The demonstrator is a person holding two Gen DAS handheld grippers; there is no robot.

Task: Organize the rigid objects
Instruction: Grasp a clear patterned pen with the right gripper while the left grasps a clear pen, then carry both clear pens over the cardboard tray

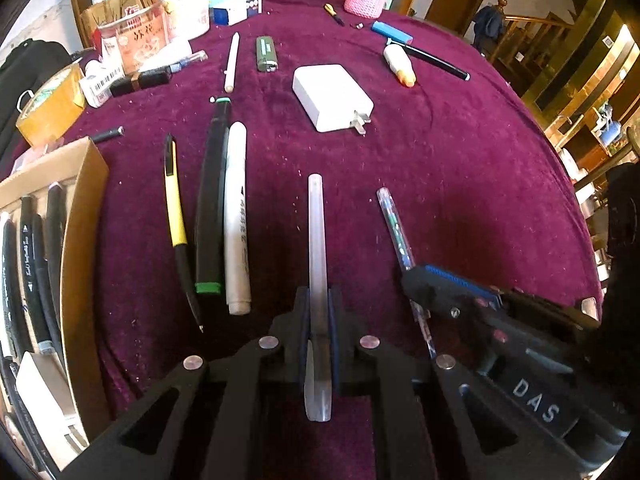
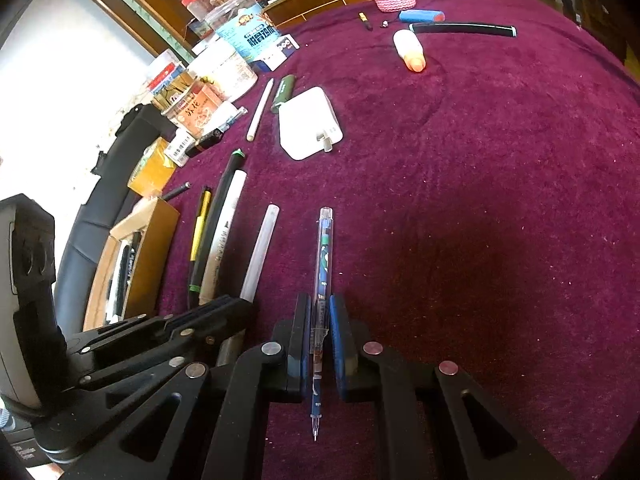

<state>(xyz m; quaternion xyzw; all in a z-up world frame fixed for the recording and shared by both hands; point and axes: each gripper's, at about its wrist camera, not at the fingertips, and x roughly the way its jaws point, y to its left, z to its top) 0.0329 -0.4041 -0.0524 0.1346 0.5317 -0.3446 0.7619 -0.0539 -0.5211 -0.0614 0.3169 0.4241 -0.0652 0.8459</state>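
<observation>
Holding a pen apiece, both grippers sat low over the maroon tablecloth (image 1: 460, 184). The left gripper (image 1: 319, 320) had its jaws pinched tight on a frosted translucent pen (image 1: 316, 232), which pointed straight out ahead between the pads, its near end poking back behind them. The right gripper (image 2: 320, 332) was closed just as tightly on a clear blue patterned pen (image 2: 324, 256), nib toward the camera and cap pointing away.

Just left of the held frosted pen lay a neat row, side by side and roughly parallel: a white marker (image 1: 237, 220), a black marker with green ends (image 1: 212, 200) touching it, and a yellow and black pen (image 1: 178, 228) a little apart. Beyond those, at the left edge, stood a cardboard box (image 1: 86, 240) already holding several dark markers.

The step in hand looked like sorting pens, with both in mid-carry or being lined up. Whether they were bound for the row or the box could not be told.

The next move would call for keeping each pen parallel to the others, lowering it flat before the jaws let go, and minding the right gripper's nearness to the left. The white charger (image 1: 330, 96) and the rest lay well apart, not yet sorted.
</observation>
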